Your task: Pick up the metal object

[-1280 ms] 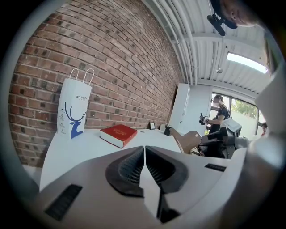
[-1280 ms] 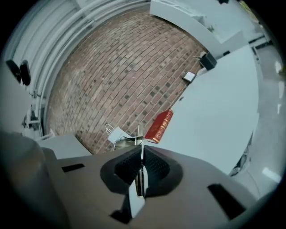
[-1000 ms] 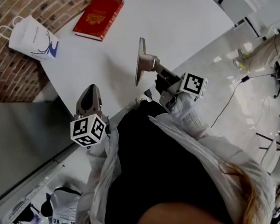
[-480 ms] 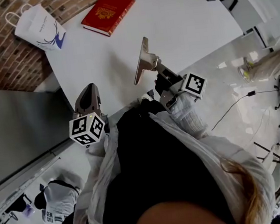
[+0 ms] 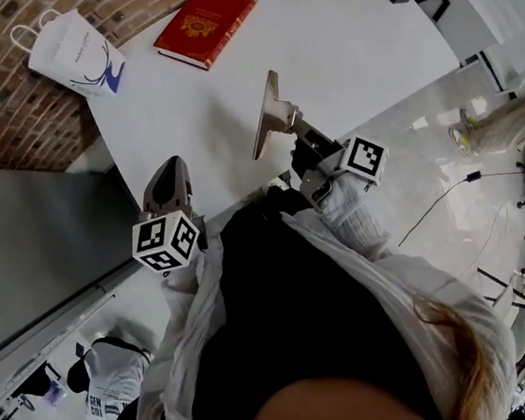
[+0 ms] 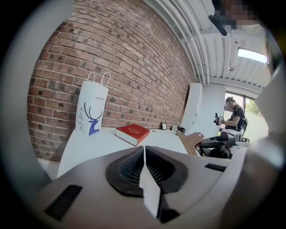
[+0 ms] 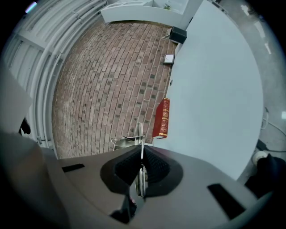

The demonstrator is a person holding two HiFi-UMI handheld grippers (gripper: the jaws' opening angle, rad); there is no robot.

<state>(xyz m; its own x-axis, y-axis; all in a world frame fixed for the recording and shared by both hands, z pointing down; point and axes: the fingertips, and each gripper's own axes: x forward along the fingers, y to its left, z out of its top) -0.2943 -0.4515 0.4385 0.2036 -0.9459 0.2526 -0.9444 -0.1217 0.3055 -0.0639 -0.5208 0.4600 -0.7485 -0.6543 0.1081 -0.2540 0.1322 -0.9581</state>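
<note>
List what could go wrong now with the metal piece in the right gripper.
1. The right gripper pinches the metal object by a thin edge only, so the plate may pivot or slip out of the jaws.
2. It hangs near the front edge of the table, so a drop could bounce it off onto the floor.

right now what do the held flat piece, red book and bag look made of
The flat piece: probably metal, grey with a dull sheen; red book: hardcover, perhaps cloth or leatherette, gold stamping; bag: white paper, stiff folds.
</note>
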